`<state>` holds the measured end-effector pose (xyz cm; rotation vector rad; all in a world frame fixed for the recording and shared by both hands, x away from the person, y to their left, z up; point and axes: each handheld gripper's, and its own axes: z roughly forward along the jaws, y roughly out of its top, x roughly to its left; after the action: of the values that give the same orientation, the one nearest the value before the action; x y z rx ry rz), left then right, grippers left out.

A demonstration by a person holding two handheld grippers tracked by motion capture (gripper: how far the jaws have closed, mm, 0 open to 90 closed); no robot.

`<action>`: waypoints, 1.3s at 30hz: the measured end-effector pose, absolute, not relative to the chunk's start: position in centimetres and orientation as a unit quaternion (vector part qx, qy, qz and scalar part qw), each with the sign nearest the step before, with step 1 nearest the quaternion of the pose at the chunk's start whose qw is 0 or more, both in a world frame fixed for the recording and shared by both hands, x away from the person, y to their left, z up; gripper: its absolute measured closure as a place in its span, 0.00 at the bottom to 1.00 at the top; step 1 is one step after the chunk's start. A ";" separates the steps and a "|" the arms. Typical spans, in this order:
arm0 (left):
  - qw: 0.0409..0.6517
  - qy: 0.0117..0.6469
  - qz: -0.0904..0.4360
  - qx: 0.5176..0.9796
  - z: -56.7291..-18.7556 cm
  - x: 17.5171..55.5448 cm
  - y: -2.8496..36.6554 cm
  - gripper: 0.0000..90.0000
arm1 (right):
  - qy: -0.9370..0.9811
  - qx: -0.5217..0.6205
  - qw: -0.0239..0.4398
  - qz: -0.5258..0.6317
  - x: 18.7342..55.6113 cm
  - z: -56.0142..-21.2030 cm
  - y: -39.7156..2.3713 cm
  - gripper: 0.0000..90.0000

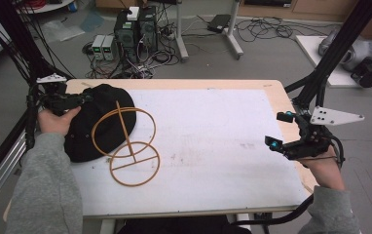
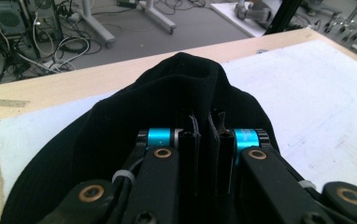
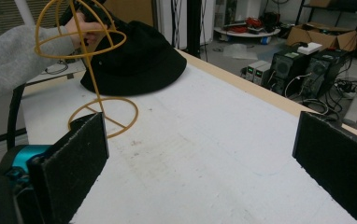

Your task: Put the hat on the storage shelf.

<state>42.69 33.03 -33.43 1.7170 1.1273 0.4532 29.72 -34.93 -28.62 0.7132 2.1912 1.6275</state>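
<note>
A black bucket hat [image 1: 84, 141] lies at the left end of the white-covered table [image 1: 213, 131]. My left gripper [image 1: 84, 98] comes in from the left edge, and in the left gripper view [image 2: 208, 126] its jaws are shut on a fold of the hat [image 2: 181, 88]. A yellow wire hat stand [image 1: 134, 156] stands upright just right of the hat, its round base on the cover and its dome over the hat's edge. My right gripper [image 1: 279, 129] is held over the table's right edge, open with nothing between its jaws [image 3: 200, 154]. From there the hat [image 3: 139, 60] and stand [image 3: 99, 100] show far off.
Black frame poles [image 1: 340, 44] rise at both sides of the table. Computer towers [image 1: 135, 29], cables and desk legs crowd the floor beyond the far edge. Bare wood [image 1: 184, 84] borders the white cover at the far and right sides.
</note>
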 end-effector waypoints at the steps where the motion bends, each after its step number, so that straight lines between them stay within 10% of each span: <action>1: 0.498 0.463 0.184 0.710 -33.3 42.6 33.2 0.94 | 0.767 0.249 0.160 0.569 29.7 -28.6 -34.9 0.03; 39: 0.499 0.365 0.153 0.771 -24.1 40.6 34.5 0.94 | 0.767 0.251 0.159 0.568 30.0 -28.9 -35.2 0.03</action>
<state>40.60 34.45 -24.13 1.8652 0.8819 0.3695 30.02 -35.19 -28.93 0.7167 2.1924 1.6246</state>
